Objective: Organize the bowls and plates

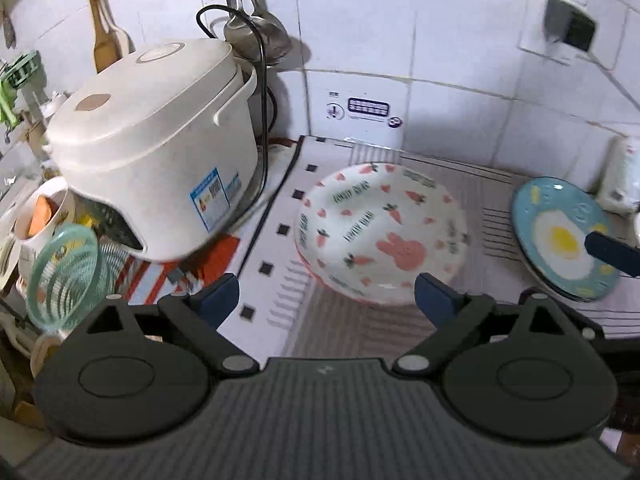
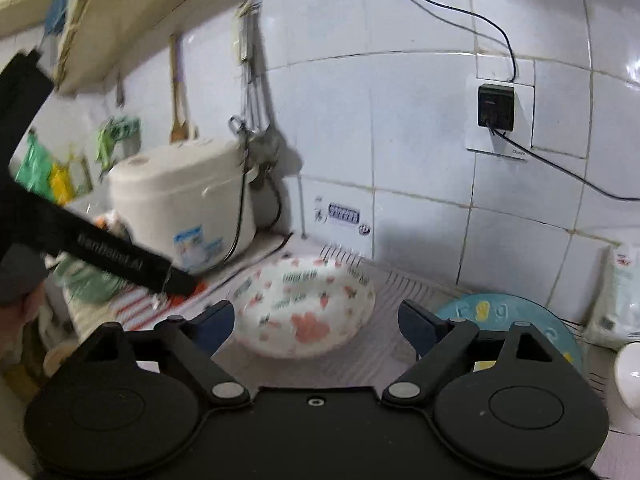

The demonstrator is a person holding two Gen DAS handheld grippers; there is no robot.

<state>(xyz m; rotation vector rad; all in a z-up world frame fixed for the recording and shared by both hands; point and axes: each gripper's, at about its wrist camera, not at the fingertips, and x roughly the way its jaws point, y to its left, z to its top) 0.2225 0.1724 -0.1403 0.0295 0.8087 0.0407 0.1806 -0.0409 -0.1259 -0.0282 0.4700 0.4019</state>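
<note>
A white bowl with pink rabbit and carrot prints (image 1: 382, 232) sits on the patterned mat (image 1: 480, 196); it also shows in the right wrist view (image 2: 304, 306). A blue plate with a fried-egg picture (image 1: 562, 236) lies to its right on top of another plate, and shows in the right wrist view (image 2: 508, 316). My left gripper (image 1: 326, 298) is open and empty, just in front of the bowl. My right gripper (image 2: 316, 322) is open and empty, above and in front of the bowl. One right fingertip (image 1: 612, 254) reaches over the blue plate.
A white rice cooker (image 1: 156, 144) stands left of the mat, its cord behind it. A green glass cup (image 1: 64, 276) and a white mug (image 1: 44, 212) crowd the far left. Tiled walls with a socket (image 2: 496, 106) close the corner. A white bag (image 2: 616, 300) and white bowl (image 2: 630, 376) sit right.
</note>
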